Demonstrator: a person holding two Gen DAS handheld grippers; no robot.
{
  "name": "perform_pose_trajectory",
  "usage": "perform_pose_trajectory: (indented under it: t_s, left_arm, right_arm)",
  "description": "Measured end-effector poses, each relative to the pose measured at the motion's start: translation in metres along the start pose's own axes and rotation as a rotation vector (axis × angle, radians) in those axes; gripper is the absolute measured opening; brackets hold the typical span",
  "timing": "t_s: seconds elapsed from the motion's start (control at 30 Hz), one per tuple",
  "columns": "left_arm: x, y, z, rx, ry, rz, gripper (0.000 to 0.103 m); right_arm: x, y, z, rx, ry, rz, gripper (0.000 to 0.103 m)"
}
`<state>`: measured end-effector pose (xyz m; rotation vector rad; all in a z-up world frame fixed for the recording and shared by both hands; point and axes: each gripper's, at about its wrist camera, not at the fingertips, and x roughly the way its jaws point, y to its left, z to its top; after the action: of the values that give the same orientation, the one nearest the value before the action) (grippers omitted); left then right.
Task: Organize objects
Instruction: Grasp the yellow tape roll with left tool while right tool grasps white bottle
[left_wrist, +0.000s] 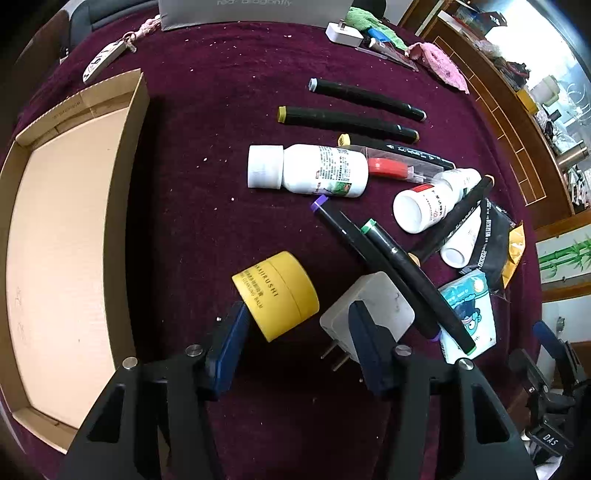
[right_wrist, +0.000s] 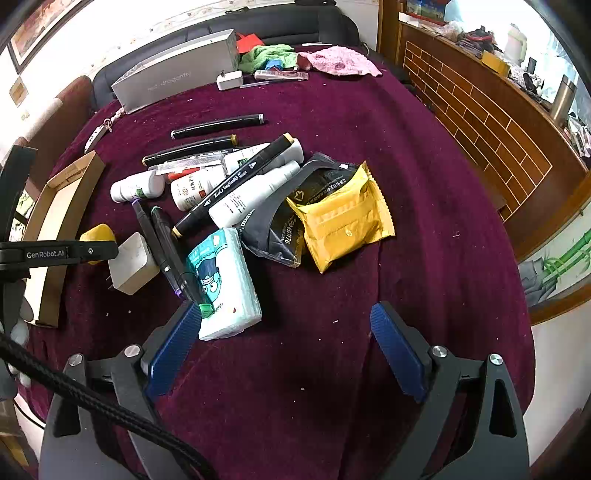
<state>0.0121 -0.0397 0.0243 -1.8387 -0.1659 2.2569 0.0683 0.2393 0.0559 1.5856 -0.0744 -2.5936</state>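
A yellow balm jar (left_wrist: 277, 295) lies on its side on the maroon cloth, just beyond my left gripper (left_wrist: 297, 305). That gripper's left pad touches the jar's edge and its right pad hangs over a white plug adapter (left_wrist: 384, 299), so the jaws stand open and partly around the jar. An empty cardboard tray (left_wrist: 74, 240) sits to the left. My right gripper (right_wrist: 285, 308) stands wide open over bare cloth, its left finger beside a tissue pack (right_wrist: 225, 280). A yellow pouch (right_wrist: 343, 218) and a black pouch (right_wrist: 280, 229) lie ahead of it.
Several black markers (left_wrist: 365, 96) and white bottles (left_wrist: 317, 170) lie heaped mid-table, two markers resting across the adapter. A grey box (right_wrist: 177, 77), a white charger (right_wrist: 229, 79) and cloths (right_wrist: 340, 61) are at the far edge. A wooden counter (right_wrist: 480, 110) runs along the right.
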Motion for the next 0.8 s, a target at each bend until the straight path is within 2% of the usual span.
perform_pose_trajectory:
  t_s: [0.3,0.43,0.53,0.6,0.67,0.7,0.8]
  left_arm:
    - [-0.006,0.037,-0.011,-0.099,0.006,-0.034,0.052]
    - [-0.005,0.032,-0.015,-0.093,0.005,-0.020,0.051]
    - [0.001,0.021,0.004,-0.105,-0.007,-0.028,0.051]
    - [0.007,0.011,0.012,-0.092,-0.022,0.001,0.051]
    - [0.012,0.002,0.020,-0.060,-0.036,0.044,0.042]
    - [0.011,0.000,0.018,-0.041,-0.044,0.078,0.030]
    - [0.007,0.009,0.014,-0.076,-0.046,0.040,0.027]
  right_arm:
    - [0.002,0.000,-0.001,0.013,0.017,0.020,0.094]
    - [0.002,0.002,-0.002,0.010,0.021,0.026,0.094]
    - [0.001,0.005,-0.002,0.007,0.020,0.025,0.094]
    - [0.001,0.005,-0.003,0.008,0.023,0.025,0.094]
    - [0.001,0.004,-0.003,0.011,0.026,0.026,0.094]
    - [0.001,0.004,-0.003,0.012,0.028,0.027,0.094]
    - [-0.002,0.003,-0.003,0.015,0.025,0.027,0.094]
